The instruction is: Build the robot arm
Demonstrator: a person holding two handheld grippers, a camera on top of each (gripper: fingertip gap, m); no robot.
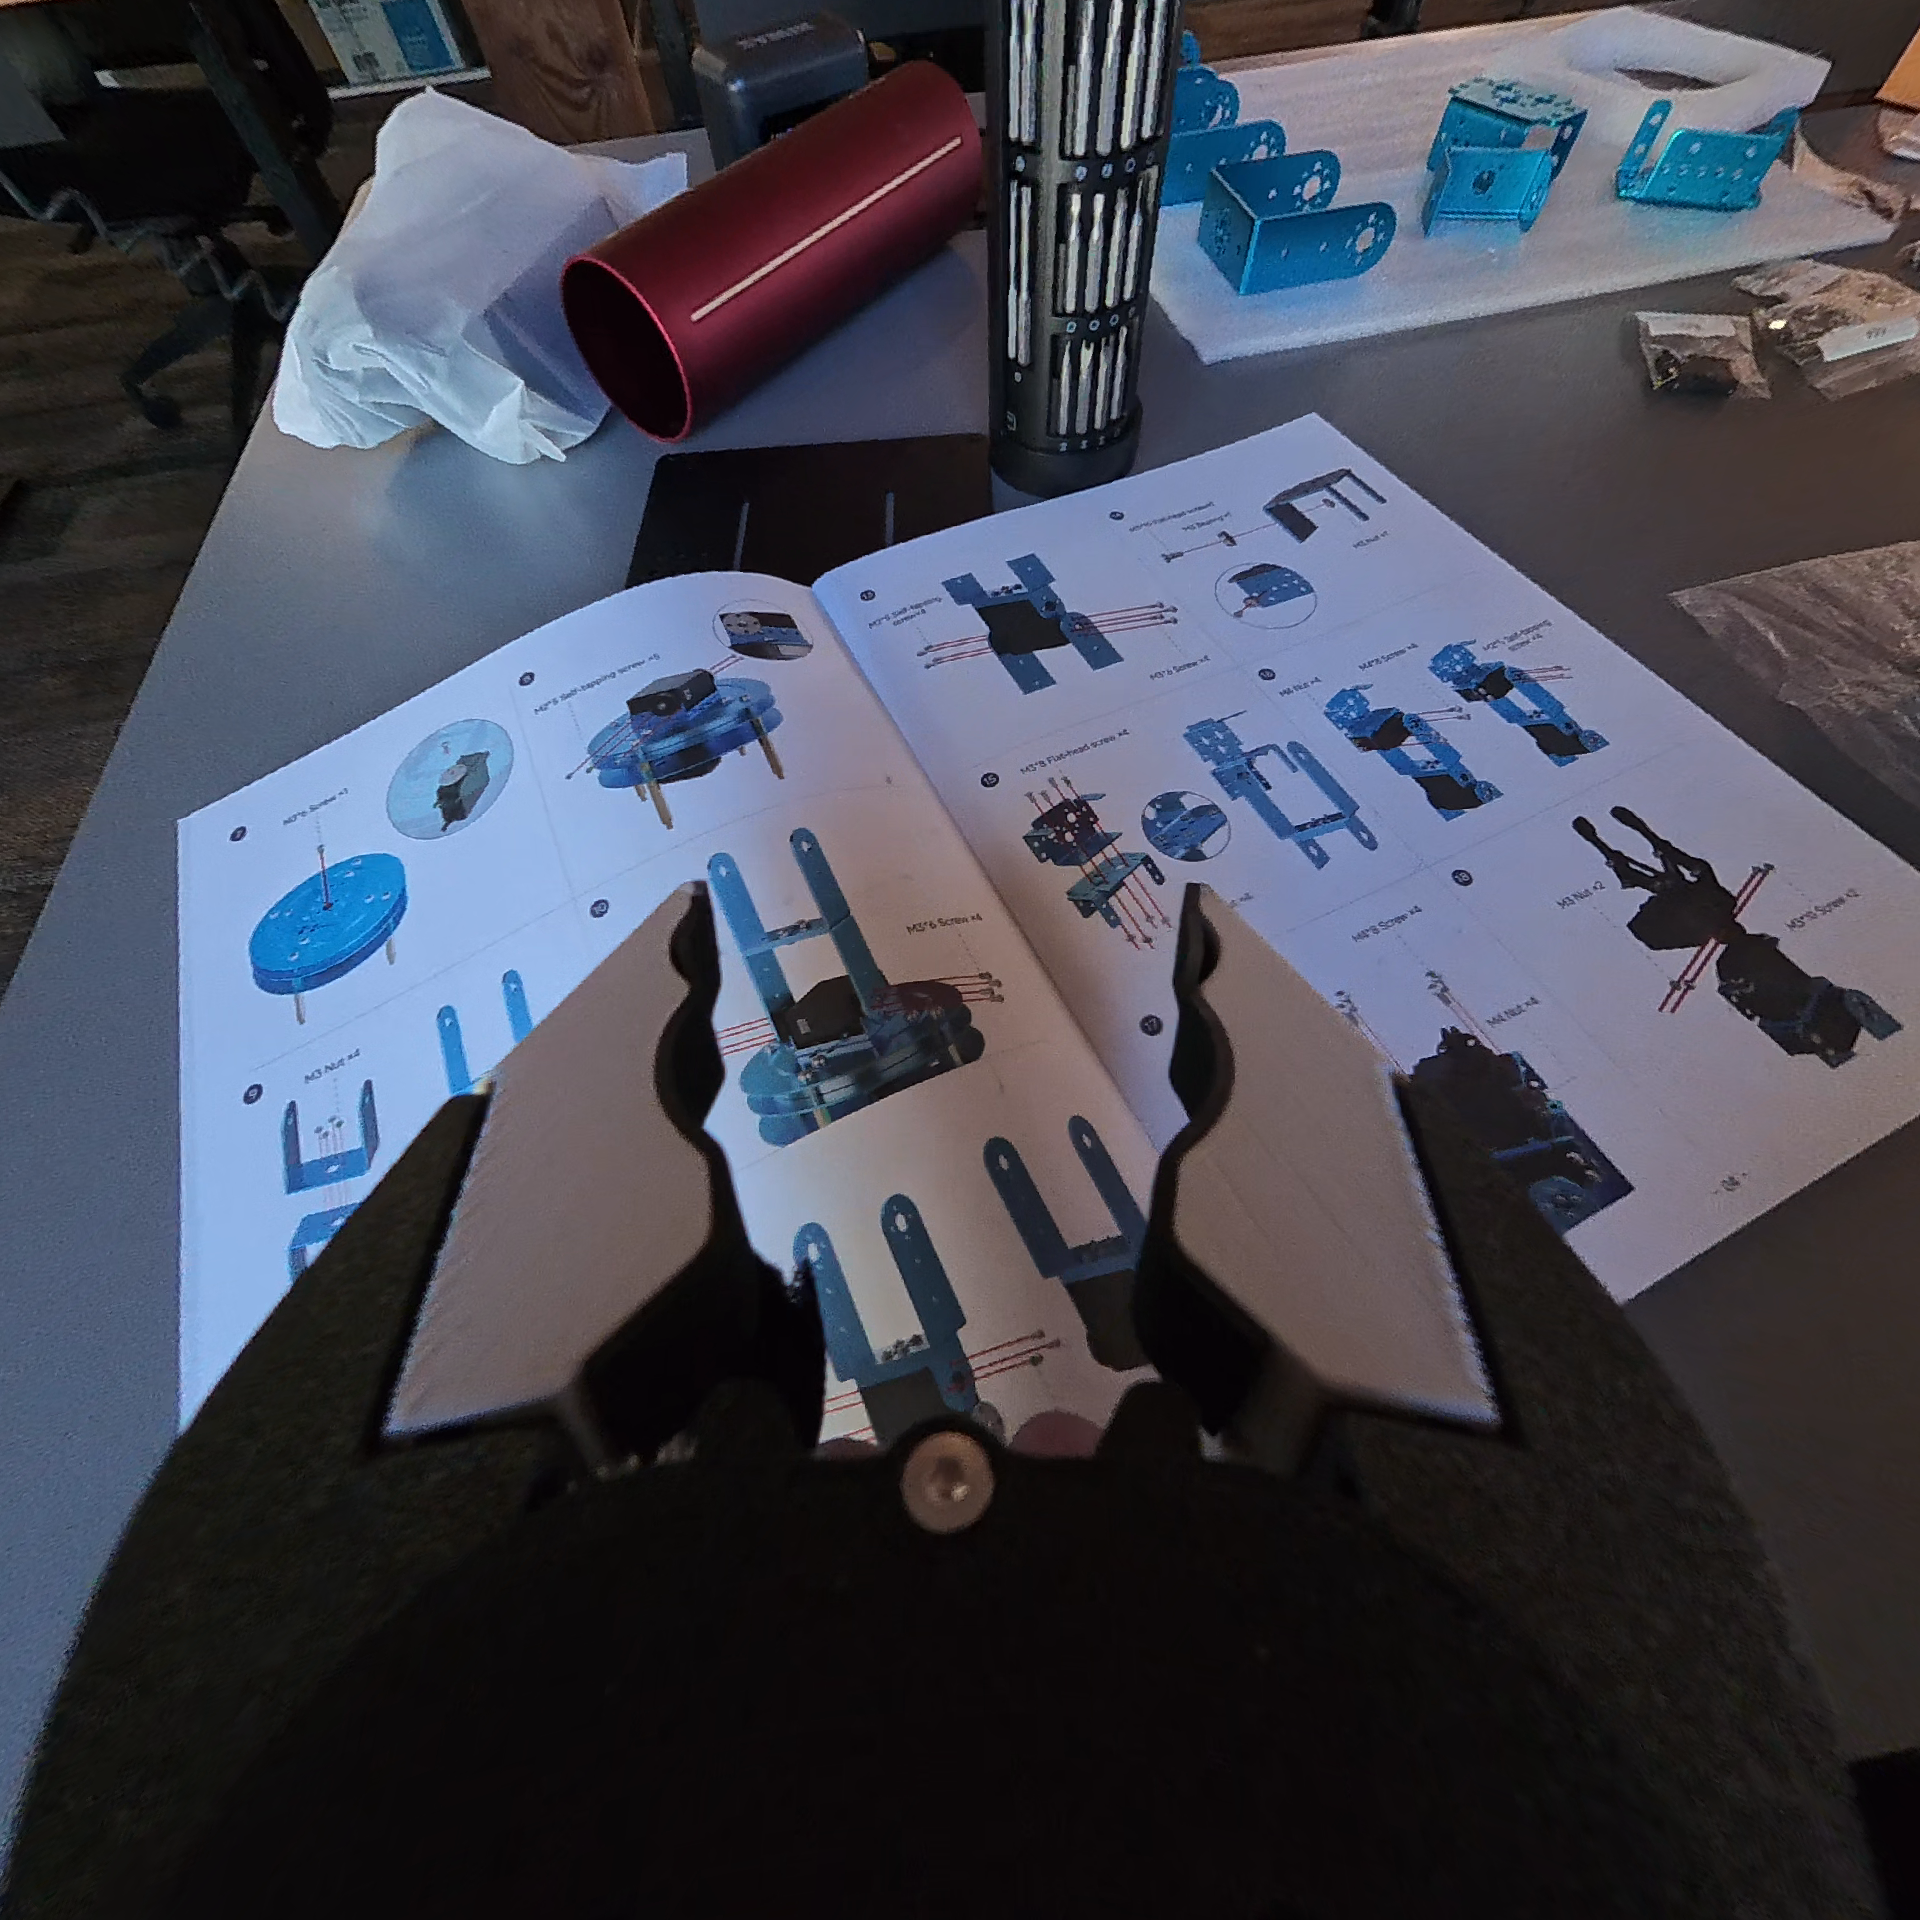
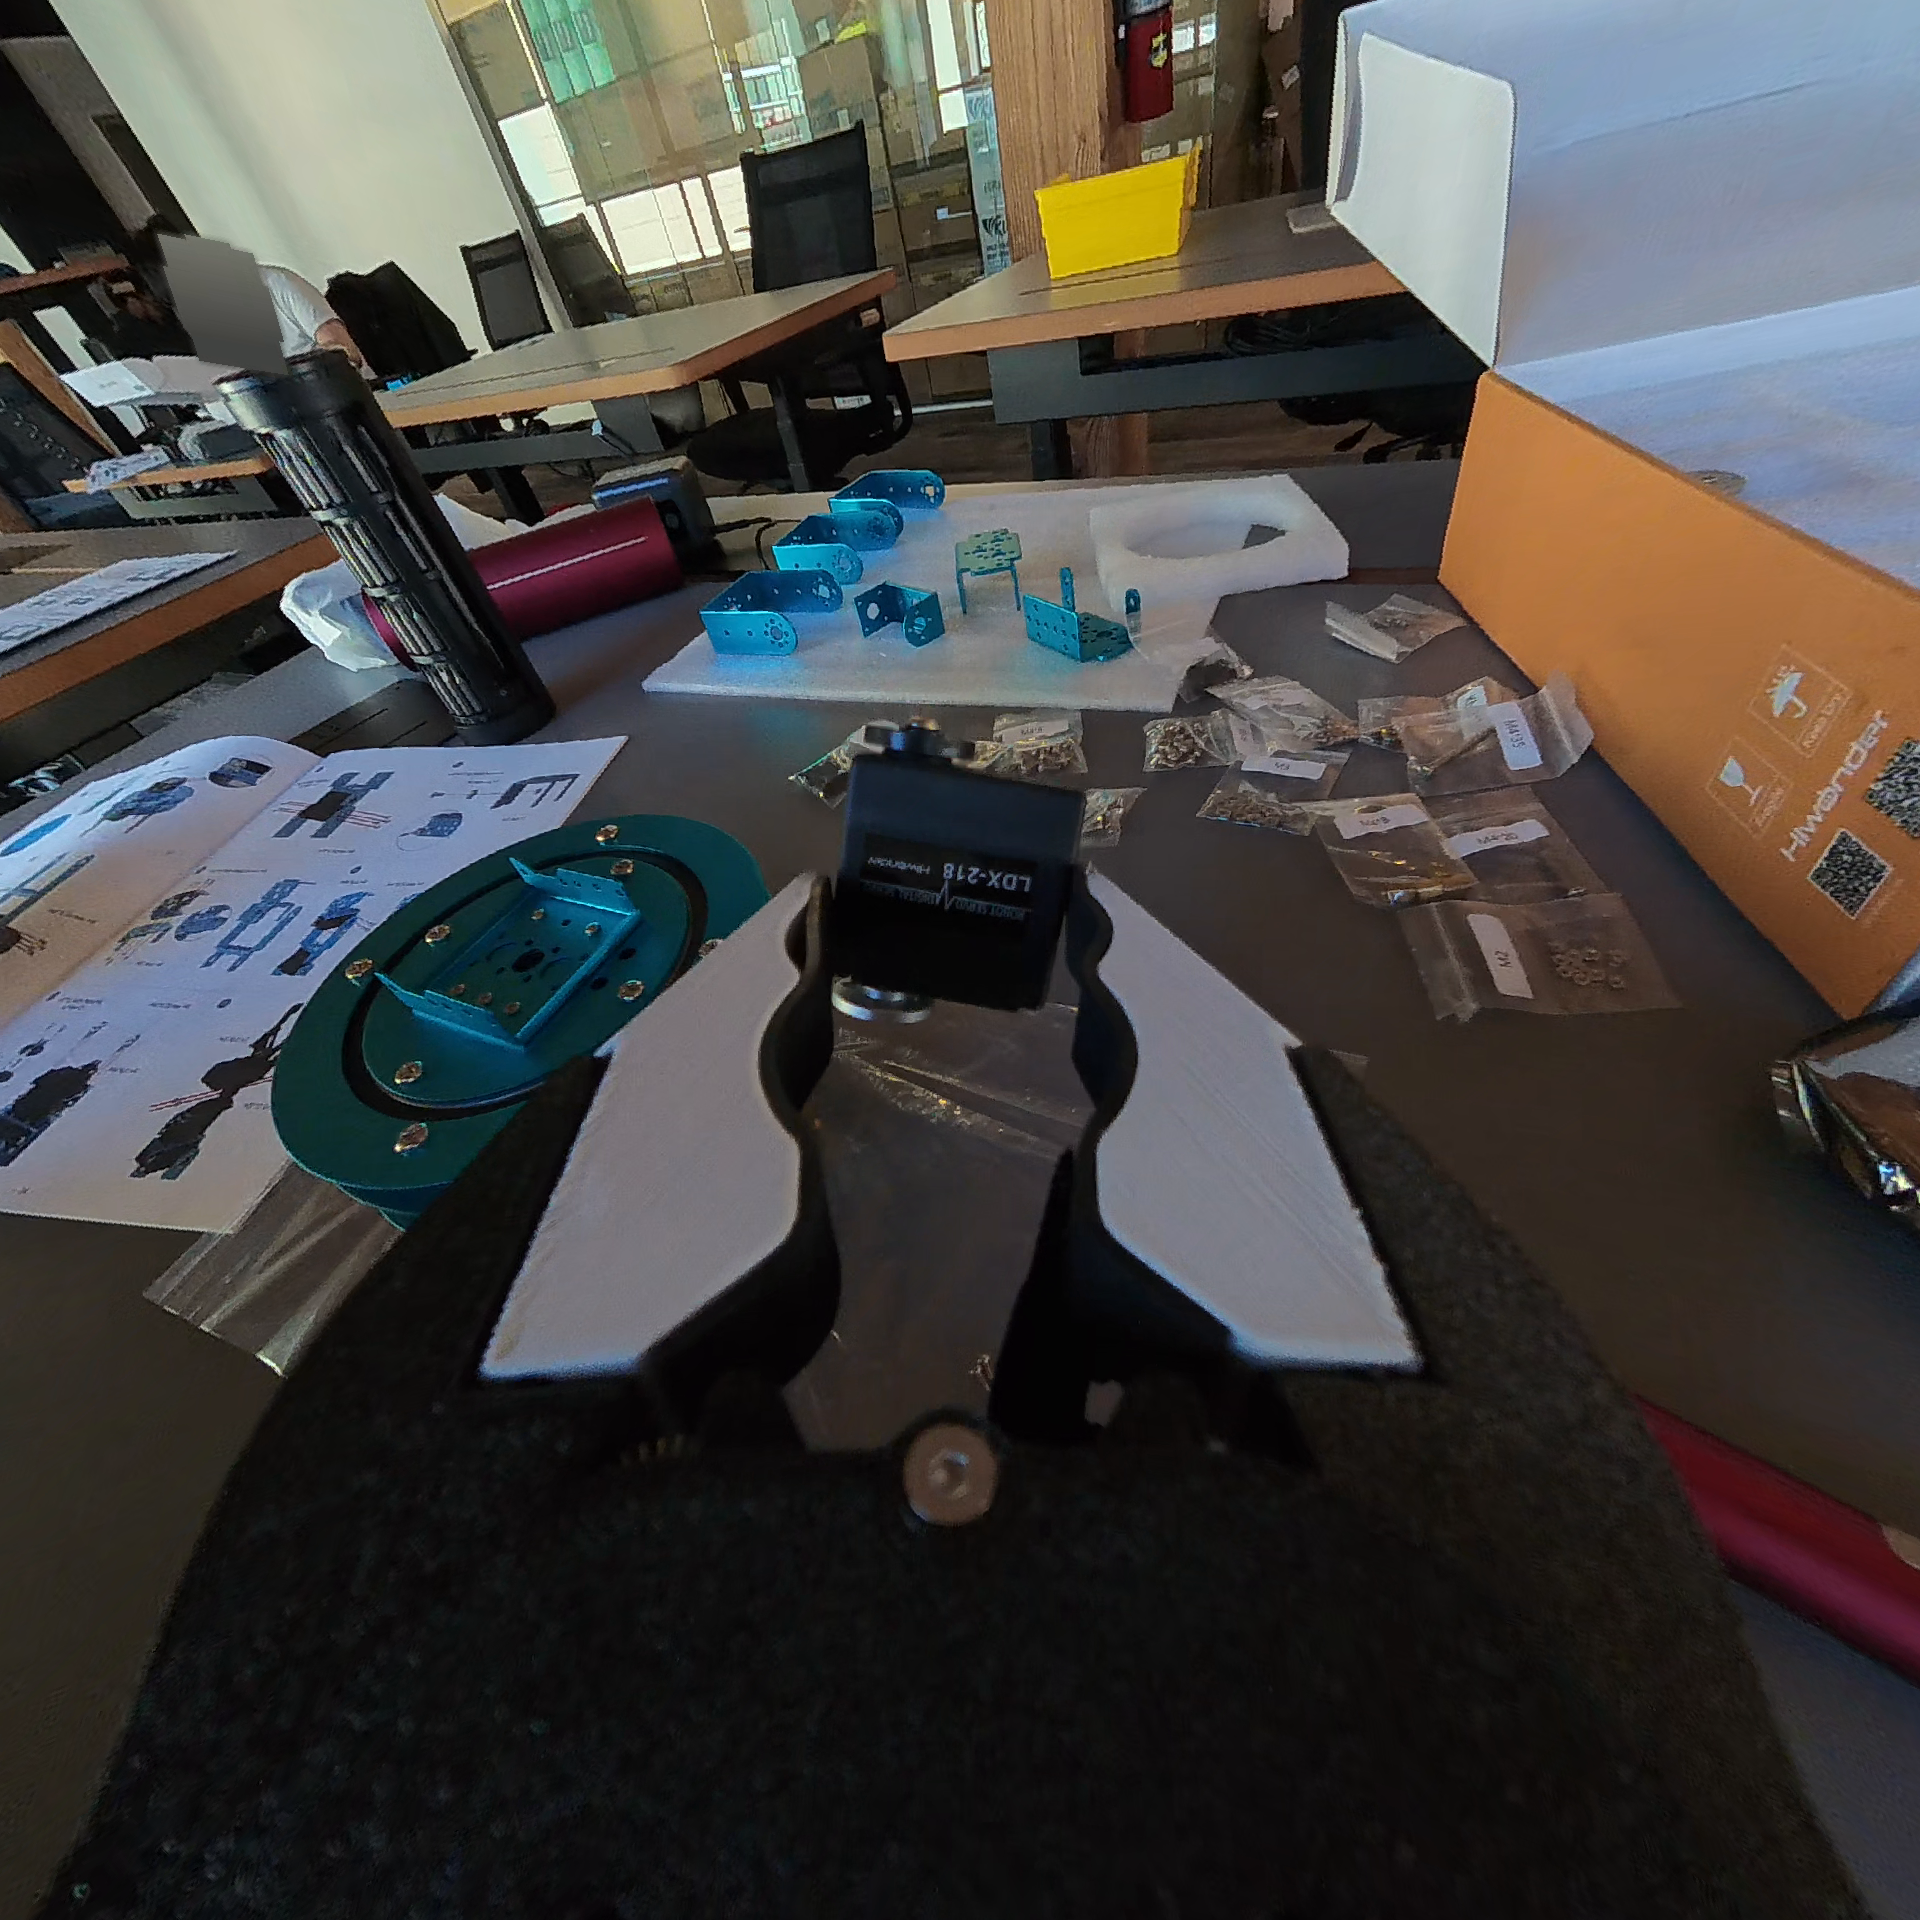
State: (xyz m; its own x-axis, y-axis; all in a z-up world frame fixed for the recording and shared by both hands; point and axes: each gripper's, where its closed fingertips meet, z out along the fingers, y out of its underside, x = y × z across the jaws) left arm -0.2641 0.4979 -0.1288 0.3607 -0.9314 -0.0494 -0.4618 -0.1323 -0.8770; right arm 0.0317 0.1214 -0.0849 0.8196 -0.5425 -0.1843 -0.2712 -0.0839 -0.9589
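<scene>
My left gripper (image 1: 948, 902) is open and empty, hovering over an open instruction booklet (image 1: 914, 831) lying flat on the grey table. My right gripper (image 2: 948, 896) is shut on a black servo motor (image 2: 951, 883), held upright above the table with its label facing me. Just left of it sits a round teal base plate (image 2: 343, 1101) with a blue U-shaped bracket (image 2: 520, 961) screwed onto its middle. The booklet also shows in the right wrist view (image 2: 156, 935), partly under the base plate.
A dark red cylinder (image 1: 769, 249) lies beside a tall black screwdriver-bit stand (image 1: 1075, 239) behind the booklet. Blue metal brackets (image 2: 831, 592) rest on white foam. Several small screw bags (image 2: 1382, 821) lie at right, before an orange box (image 2: 1683, 665). Crumpled white wrapping (image 1: 416, 281) is far left.
</scene>
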